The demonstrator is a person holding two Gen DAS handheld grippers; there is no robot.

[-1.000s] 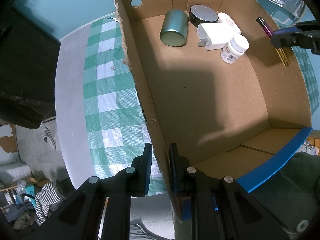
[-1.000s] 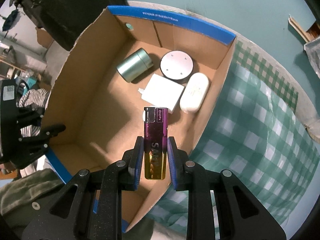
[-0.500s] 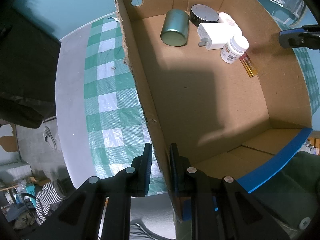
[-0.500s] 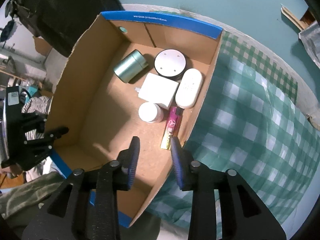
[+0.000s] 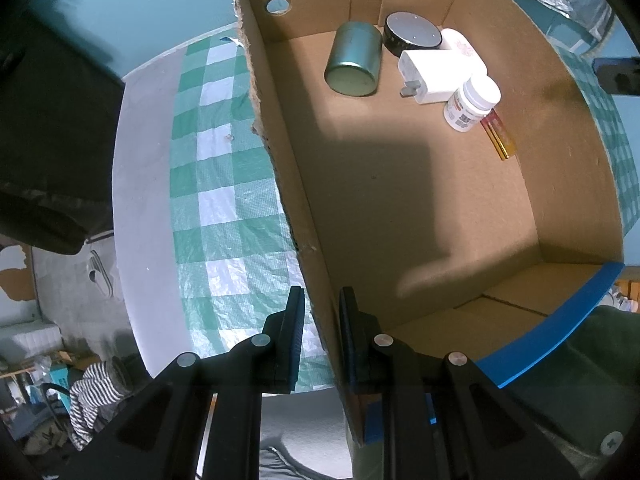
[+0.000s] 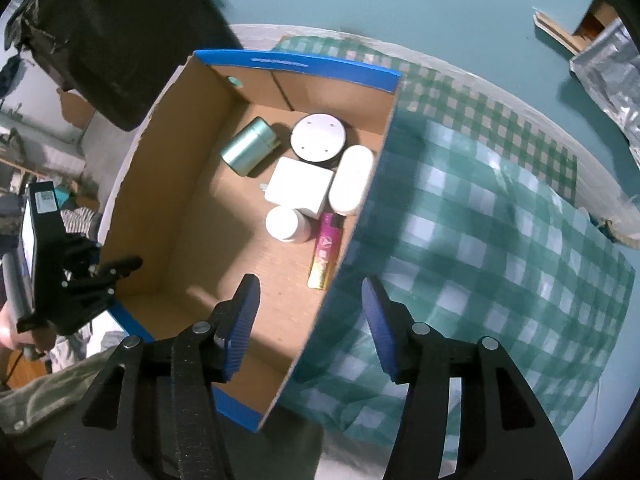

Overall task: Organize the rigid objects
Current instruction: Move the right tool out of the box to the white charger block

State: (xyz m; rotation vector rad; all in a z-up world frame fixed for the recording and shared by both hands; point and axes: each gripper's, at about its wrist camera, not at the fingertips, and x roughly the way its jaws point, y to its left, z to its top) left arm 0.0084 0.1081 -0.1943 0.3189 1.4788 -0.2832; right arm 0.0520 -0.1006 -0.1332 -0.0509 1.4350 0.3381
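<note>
Cardboard box (image 6: pixel 192 216) w/ blue-taped rims sits on a green-and-white checked cloth (image 6: pixel 480 240). Left gripper (image 5: pixel 320 336) is clamped on the box's side wall, one finger outside over the cloth, the other inside; jaws nearly closed w/ only the cardboard between them.

Right gripper (image 6: pixel 310 320) hangs above the box's near-right wall, pointing steeply down. Its jaws have just been opening & now stand wide apart, nothing between the blue ribbed pads (image 6: pixel 244 316).

The lighter (image 6: pixel 326 250) lies flat on the box floor, apart from both grippers. It's a slim rectangular bar: dark cap end, magenta/purple body w/ white lettering, fading to gold at the other end. It lies lengthwise close along the box's right wall, cap end towards the far group of items, just beside the white pill bottle (image 6: pixel 286 224).

Other items at the far end of the box:
- teal metal canister (image 5: pixel 354 60), on its side
- round black puck-shaped device (image 5: pixel 412 36) w/ pale top
- white plug adapter (image 5: pixel 434 76), prongs showing
- white oval case (image 6: pixel 352 180) against the right wall

In the left wrist view the lighter (image 5: pixel 500 136) shows partly behind the bottle (image 5: pixel 472 104), gold end sticking out.
</note>
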